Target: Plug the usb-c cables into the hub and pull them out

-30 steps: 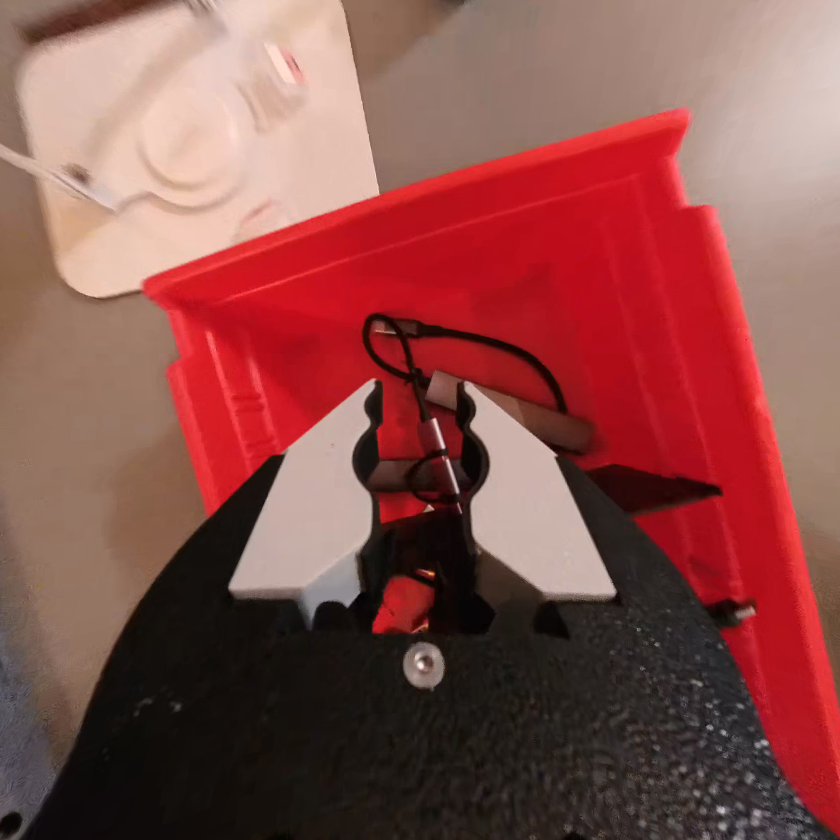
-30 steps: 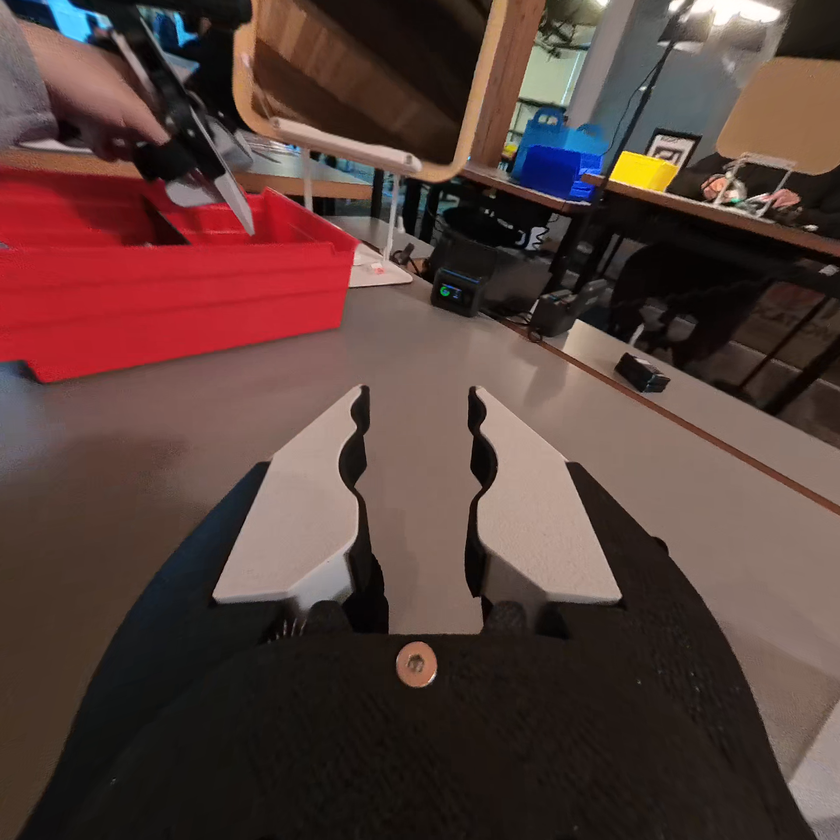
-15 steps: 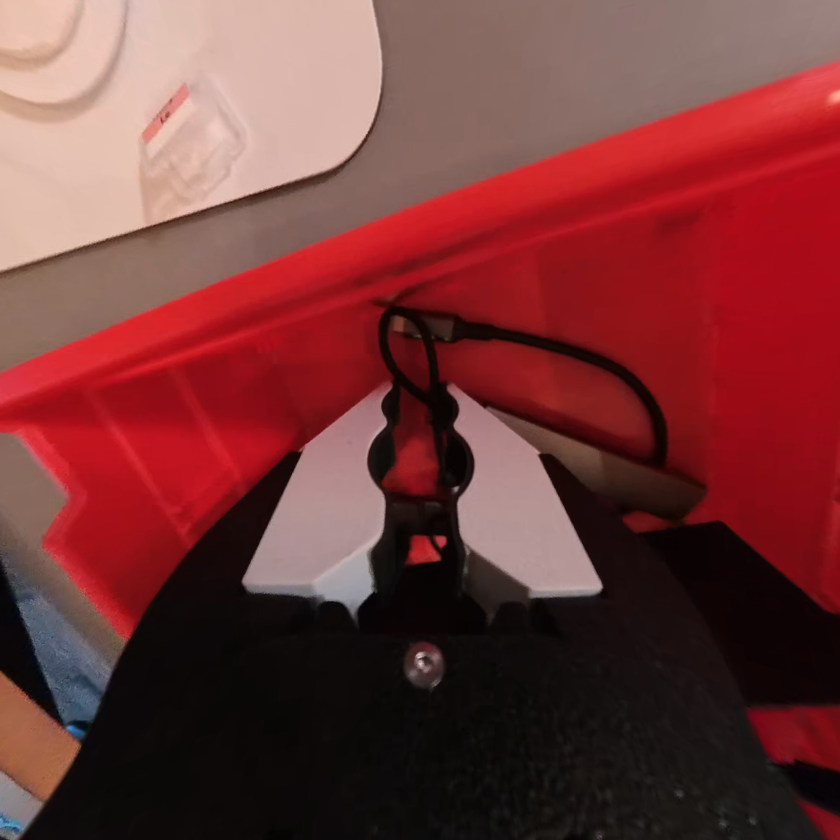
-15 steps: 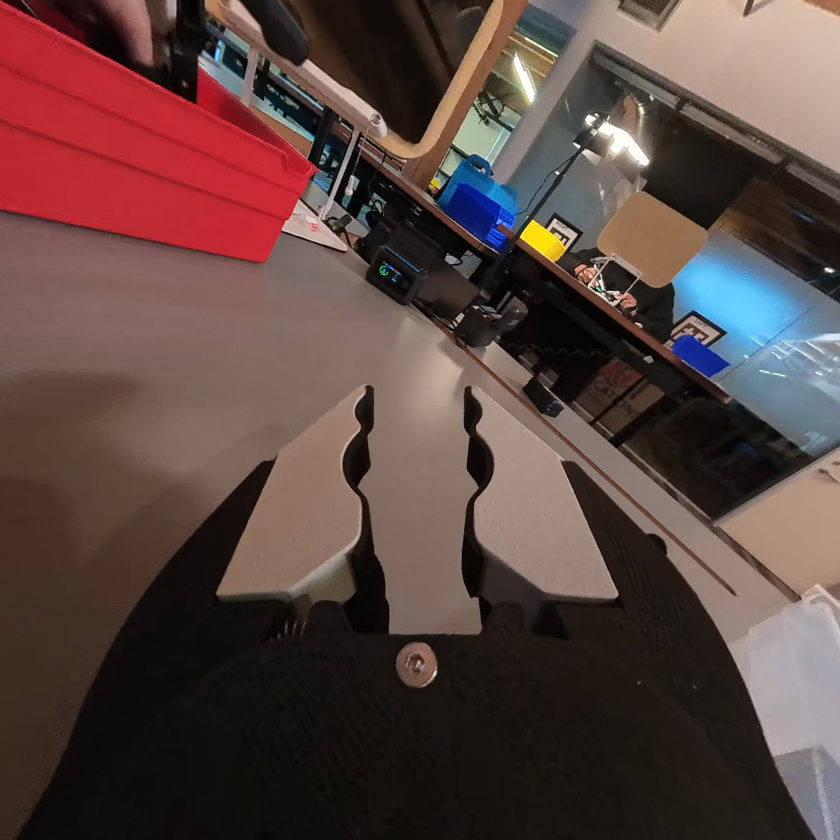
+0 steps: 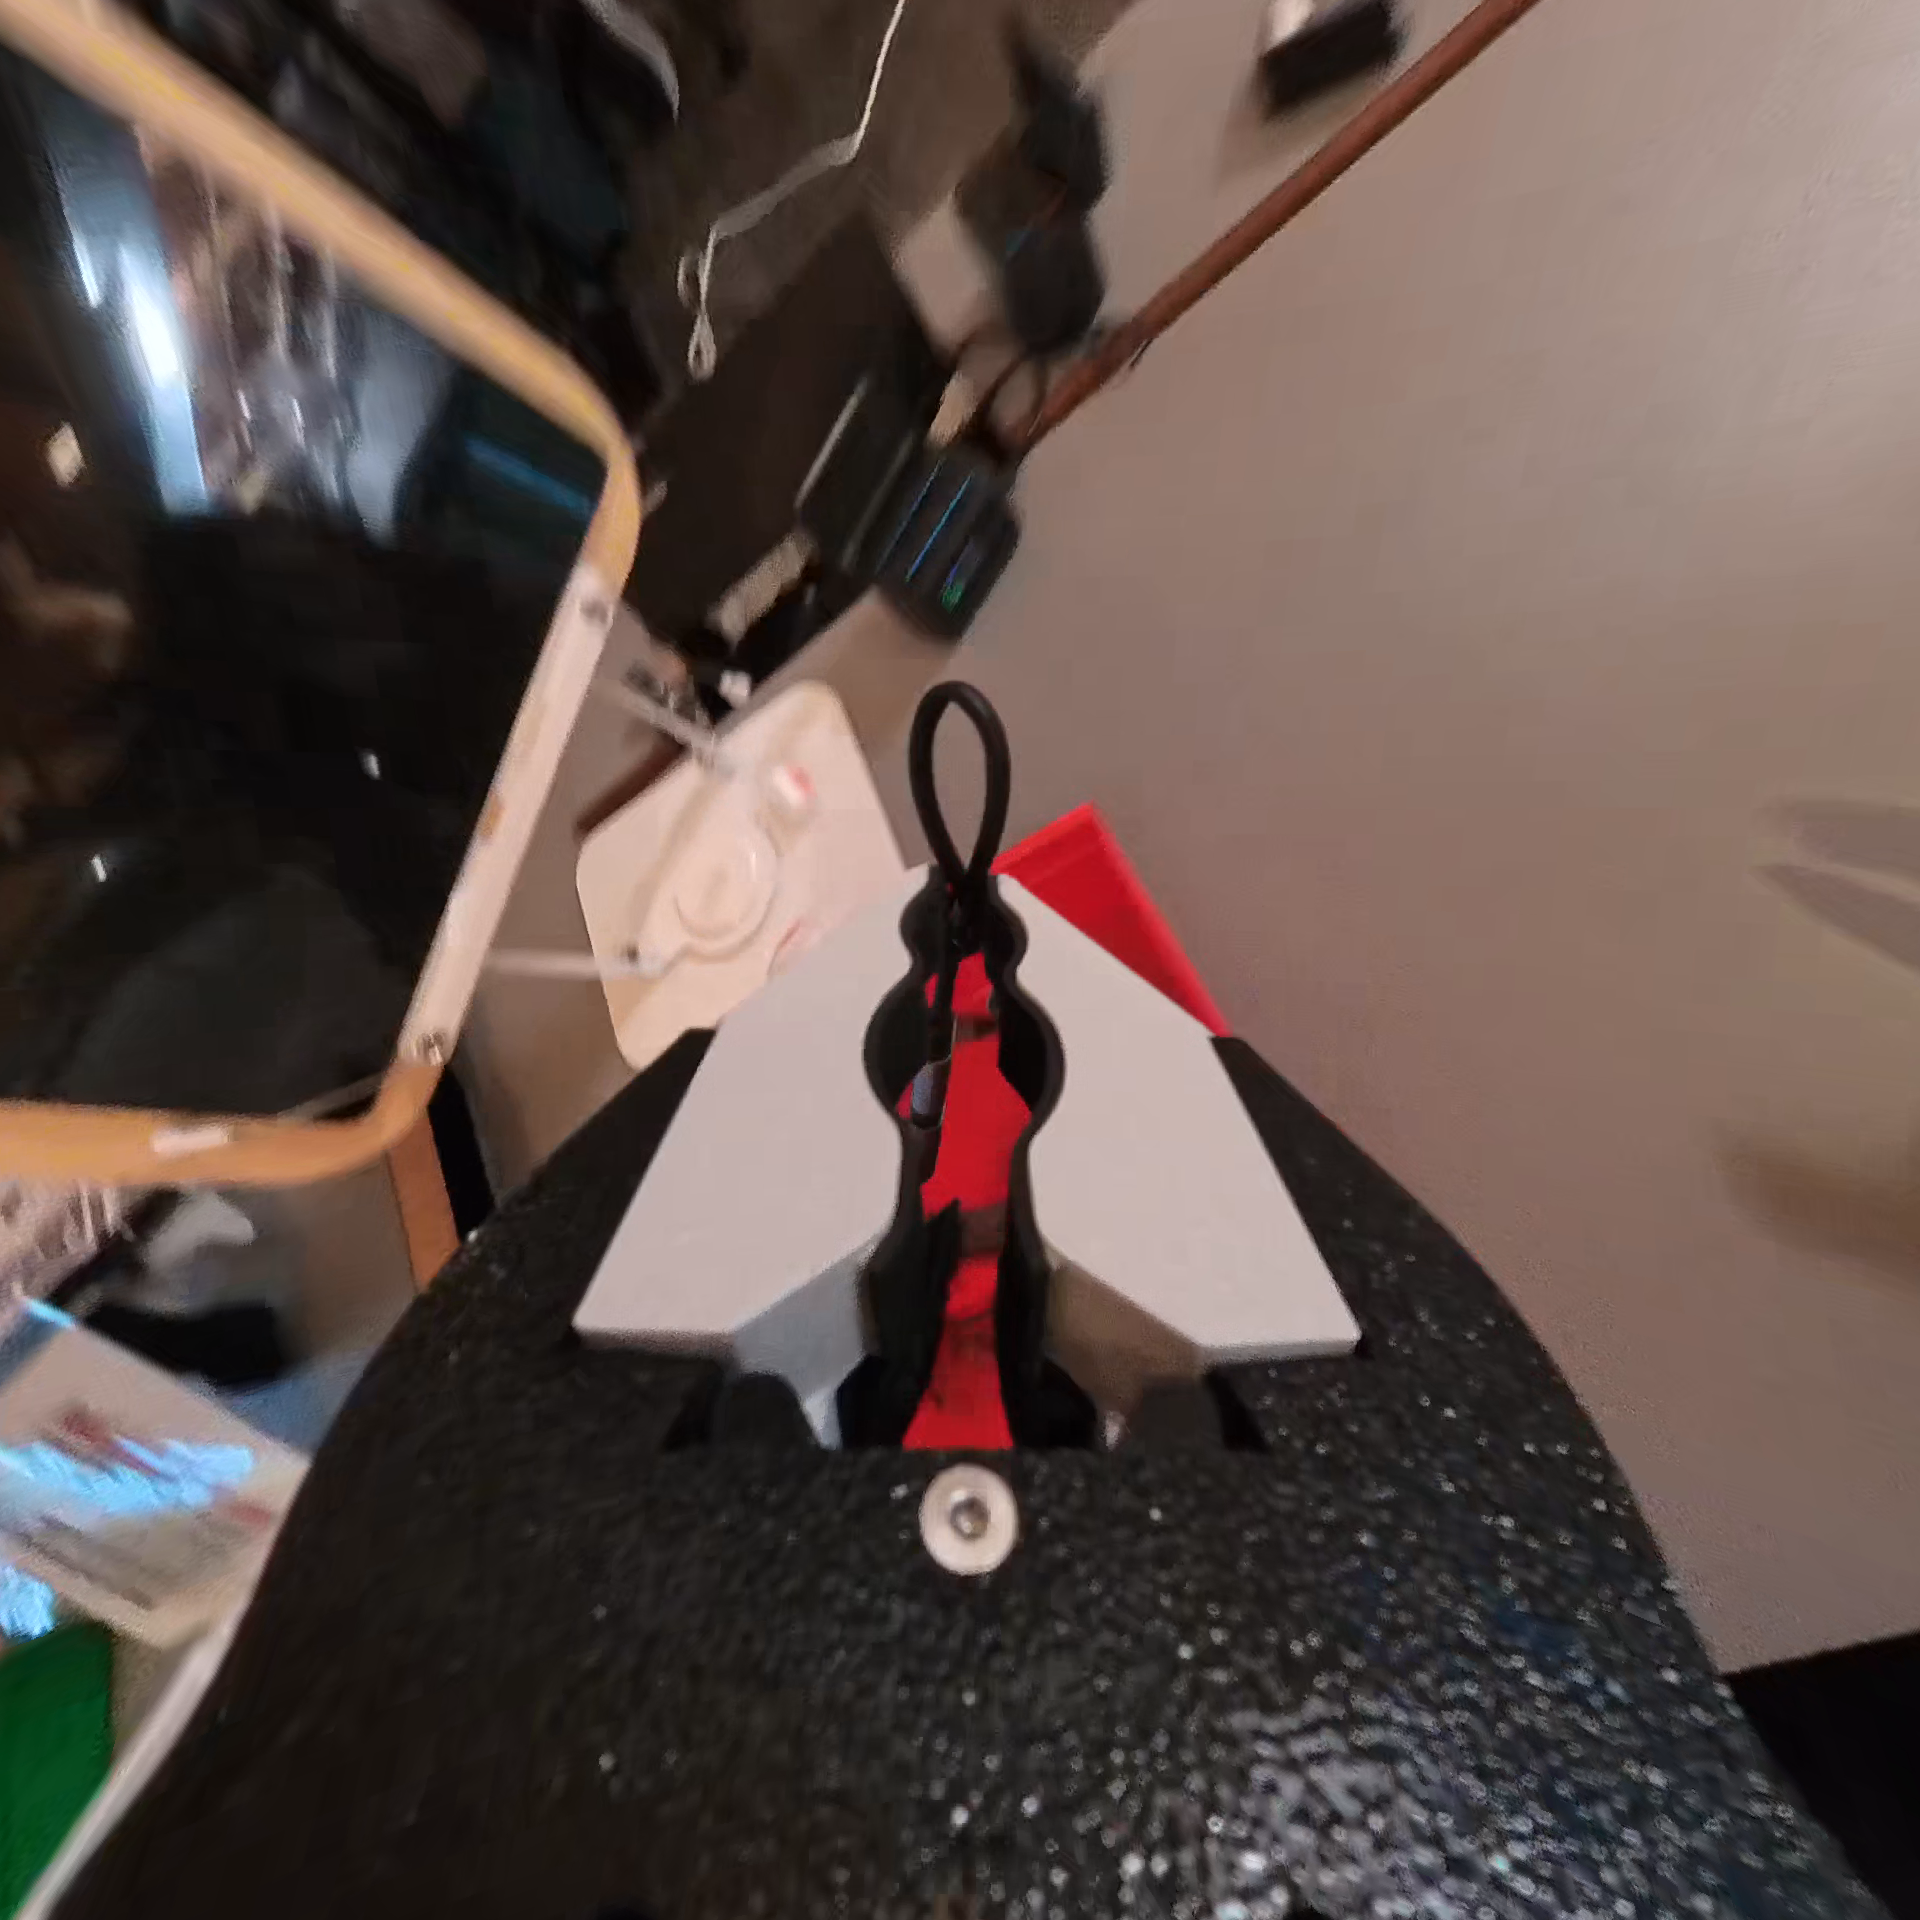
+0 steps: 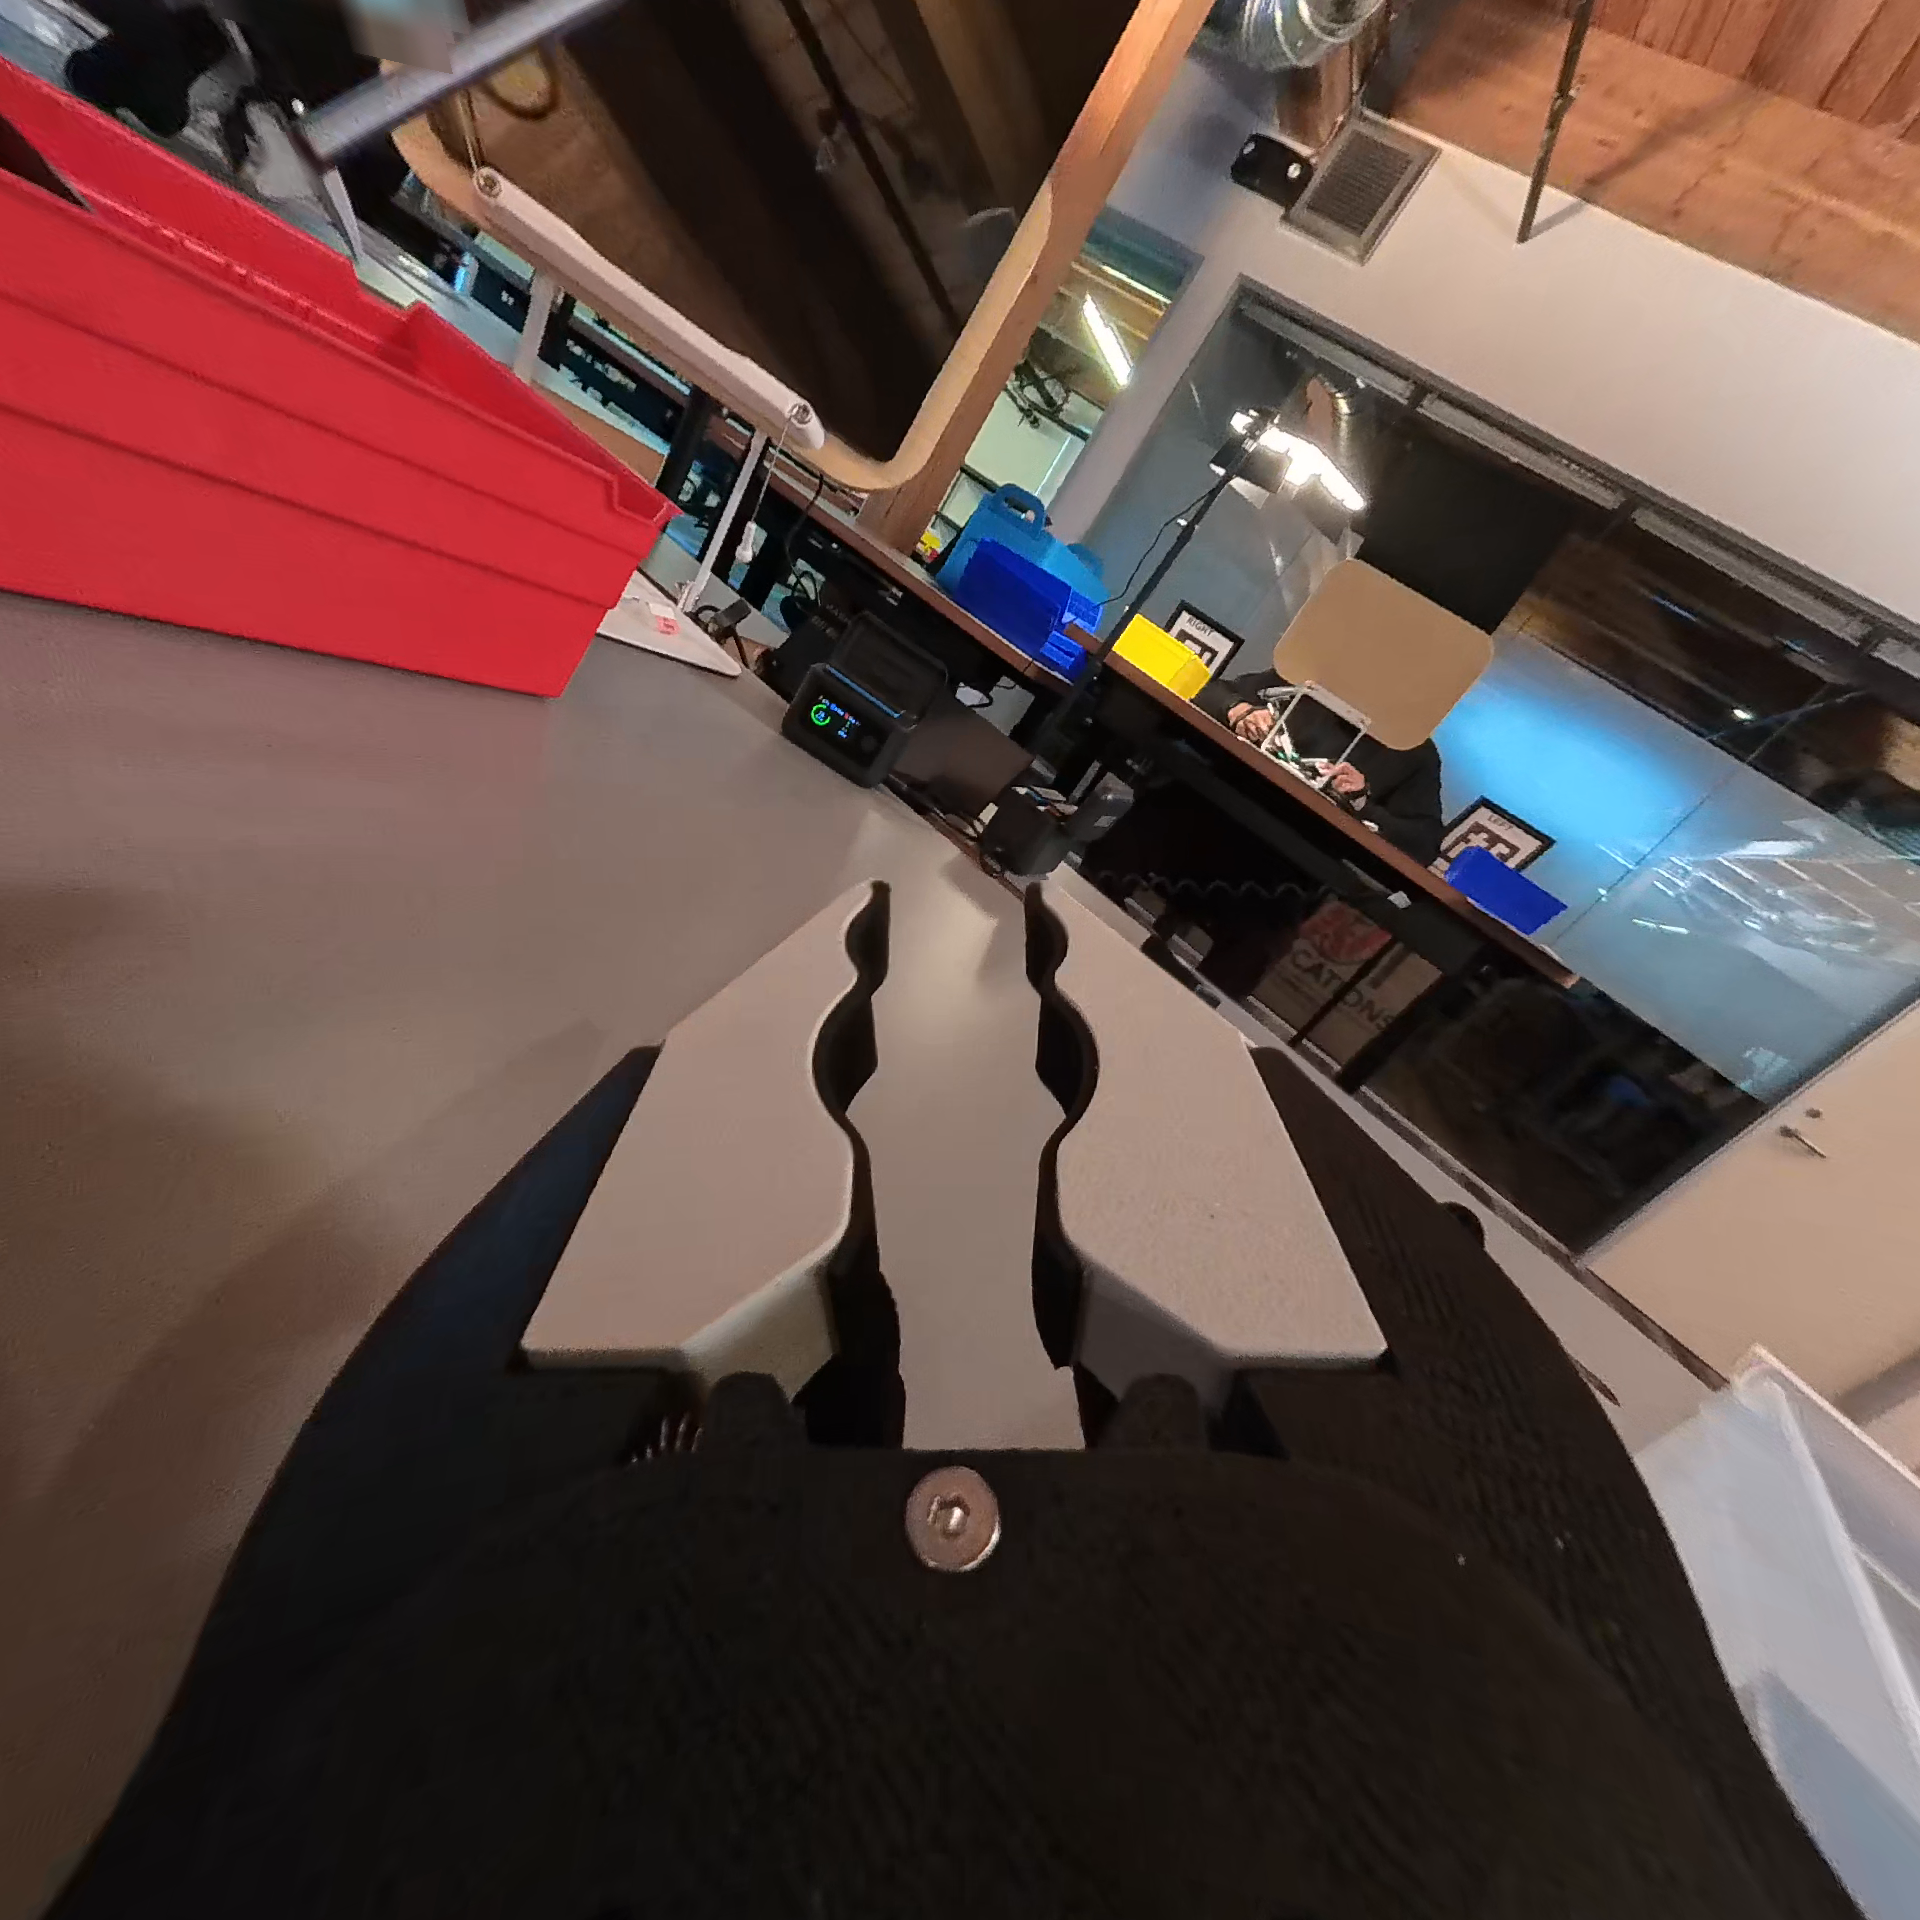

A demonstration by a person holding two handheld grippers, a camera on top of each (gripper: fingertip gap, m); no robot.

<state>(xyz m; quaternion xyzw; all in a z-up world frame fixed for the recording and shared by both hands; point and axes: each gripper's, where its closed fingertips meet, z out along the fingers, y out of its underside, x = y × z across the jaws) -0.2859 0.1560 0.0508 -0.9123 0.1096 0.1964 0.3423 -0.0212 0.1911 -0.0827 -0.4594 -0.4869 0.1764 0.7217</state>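
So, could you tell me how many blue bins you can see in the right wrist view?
2: one blue bin on the far desk beside the yellow box, another blue bin farther right along that desk. More may be hidden.

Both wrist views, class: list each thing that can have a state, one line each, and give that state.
Left hand-held gripper: shut on the black cable.
Black cable: pinched at the fingertips, a loop sticking out beyond them.
Right hand-held gripper: open, holding nothing, above the grey table.
Red bin: resting on the table, open-topped.
Small black device: its screen lit.
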